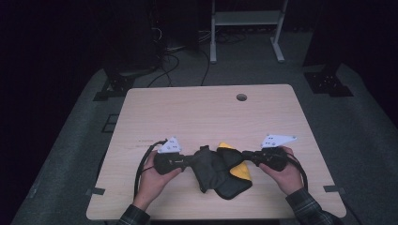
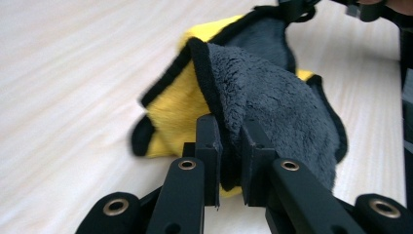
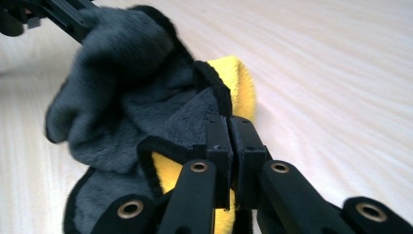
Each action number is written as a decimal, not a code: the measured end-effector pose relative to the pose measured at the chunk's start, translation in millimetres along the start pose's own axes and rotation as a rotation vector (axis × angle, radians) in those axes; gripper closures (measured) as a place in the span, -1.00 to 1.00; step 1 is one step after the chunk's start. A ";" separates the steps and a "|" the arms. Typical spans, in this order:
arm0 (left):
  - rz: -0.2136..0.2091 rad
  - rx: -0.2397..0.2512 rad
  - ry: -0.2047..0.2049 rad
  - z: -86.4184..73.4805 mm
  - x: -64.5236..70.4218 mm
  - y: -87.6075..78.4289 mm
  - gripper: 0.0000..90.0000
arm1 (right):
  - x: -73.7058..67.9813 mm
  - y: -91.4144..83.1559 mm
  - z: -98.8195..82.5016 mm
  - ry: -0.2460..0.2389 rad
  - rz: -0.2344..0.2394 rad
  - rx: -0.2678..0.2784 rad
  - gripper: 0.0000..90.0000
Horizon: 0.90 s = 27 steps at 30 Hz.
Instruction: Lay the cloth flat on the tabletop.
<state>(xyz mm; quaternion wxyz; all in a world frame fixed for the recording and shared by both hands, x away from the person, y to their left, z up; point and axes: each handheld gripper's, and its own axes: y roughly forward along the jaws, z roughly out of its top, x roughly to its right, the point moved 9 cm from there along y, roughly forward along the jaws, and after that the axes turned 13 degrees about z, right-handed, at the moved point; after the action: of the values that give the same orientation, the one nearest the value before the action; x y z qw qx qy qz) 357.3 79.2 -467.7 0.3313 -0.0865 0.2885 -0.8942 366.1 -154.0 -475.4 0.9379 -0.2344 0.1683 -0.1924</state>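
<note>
Near the table's (image 1: 197, 112) front edge, the cloth (image 1: 220, 171) hangs bunched between the two grippers, its long axis left to right, with the left gripper (image 1: 191, 161) clamped on its left edge and the right gripper (image 1: 245, 155) pinching its right.

Plaid flannel-type sleeves (image 1: 307, 206), dark checks, are worn on both forearms. Each hand is wrapped round a chunky black gripper: left gripper (image 1: 187, 161), right gripper (image 1: 248, 155). A pale grey three-cornered plate (image 1: 277, 140) dotted with small dark holes is bolted on top of each. Black cables (image 1: 141, 171) are looped off the back. Up close, matte black jaws with brass-ringed rivets (image 2: 187, 165) can be seen.
</note>
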 end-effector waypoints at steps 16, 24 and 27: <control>0.129 -0.004 -0.068 -12.0 -62.7 -29.0 0.78 | 47.5 -55.7 1.0 0.065 -0.148 0.052 0.92; 0.169 -0.042 -0.114 -33.4 -82.2 -34.6 0.78 | 75.6 -76.1 -13.5 0.127 -0.216 0.054 0.92; 0.174 -0.053 -0.120 -38.4 -85.7 -34.9 0.78 | 82.3 -78.4 -18.3 0.141 -0.230 0.049 0.92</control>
<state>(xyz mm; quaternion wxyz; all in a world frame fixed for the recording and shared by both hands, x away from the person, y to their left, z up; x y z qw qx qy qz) 390.7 173.4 -476.0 0.4222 -0.1235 0.2981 -0.8472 408.1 -261.0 -469.7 0.9010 -0.2150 0.2012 -0.3186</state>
